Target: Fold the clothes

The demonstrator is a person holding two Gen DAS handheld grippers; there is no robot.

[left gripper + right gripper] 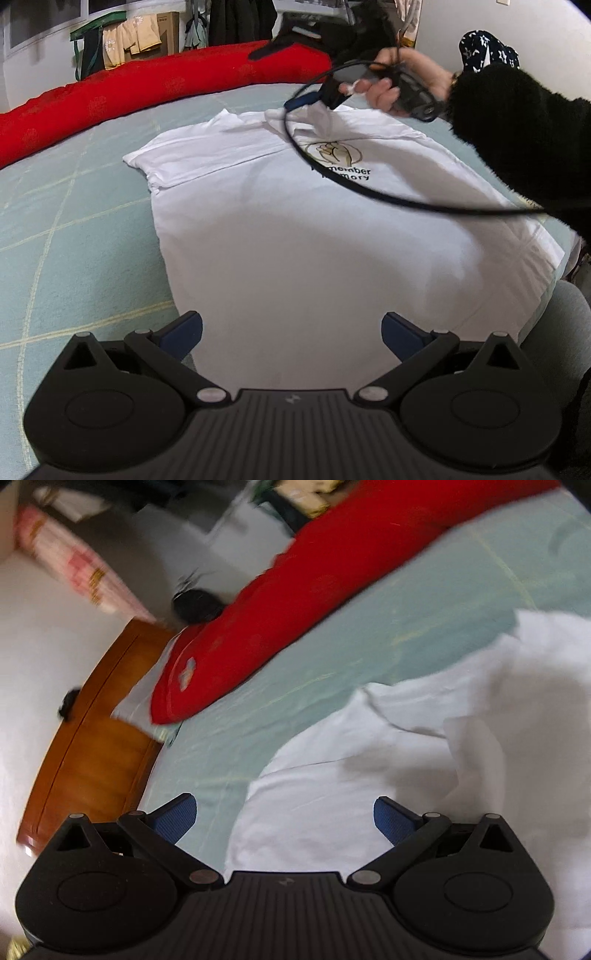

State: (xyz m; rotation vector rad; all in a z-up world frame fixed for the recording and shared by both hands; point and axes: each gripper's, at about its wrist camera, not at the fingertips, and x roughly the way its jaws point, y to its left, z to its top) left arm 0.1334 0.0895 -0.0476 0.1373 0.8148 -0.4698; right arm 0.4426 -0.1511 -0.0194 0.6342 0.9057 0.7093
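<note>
On the bed [74, 229], over a pale green checked cover: one white T-shirt [295, 229], front up with a printed emblem and dark lettering, one sleeve folded inward, a long red bolster [110, 96] lying beyond it. Left tongs [291, 332]: spread wide, empty, poised above the shirt's lower hem. Right tongs [285, 818]: spread, empty, over the shirt's rumpled upper edge, gripped by a hand [402, 81] in a black fleecy sleeve [517, 129]; view blurred.

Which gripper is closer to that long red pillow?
Right. The right gripper hovers at the shirt's collar end, near the red pillow; the left gripper is over the shirt's hem, farther away.
</note>
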